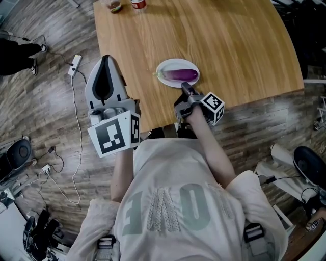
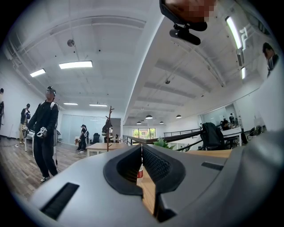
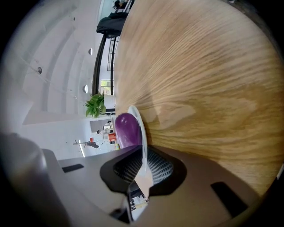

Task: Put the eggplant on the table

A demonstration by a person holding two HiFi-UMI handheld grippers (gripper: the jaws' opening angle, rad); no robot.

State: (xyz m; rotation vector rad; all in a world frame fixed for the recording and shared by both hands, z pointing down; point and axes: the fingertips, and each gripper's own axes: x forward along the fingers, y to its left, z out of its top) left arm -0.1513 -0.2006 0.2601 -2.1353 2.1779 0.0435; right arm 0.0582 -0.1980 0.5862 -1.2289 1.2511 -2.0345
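A purple eggplant (image 1: 181, 75) lies on a small white plate (image 1: 164, 69) near the front edge of the wooden table (image 1: 239, 46). My right gripper (image 1: 184, 86) is shut on the plate's near rim. In the right gripper view the thin white plate rim (image 3: 140, 128) runs between the jaws, with the eggplant (image 3: 126, 129) just beyond them. My left gripper (image 1: 106, 58) is held up at the table's left edge, away from the plate. It points level, its jaws together on nothing. In the left gripper view the left gripper (image 2: 141, 151) looks out across the room.
A red-labelled bottle (image 1: 137, 4) and a small item (image 1: 115, 6) stand at the table's far edge. A power strip (image 1: 76, 64) and cables lie on the floor to the left. A person in black (image 2: 45, 133) stands in the room beyond.
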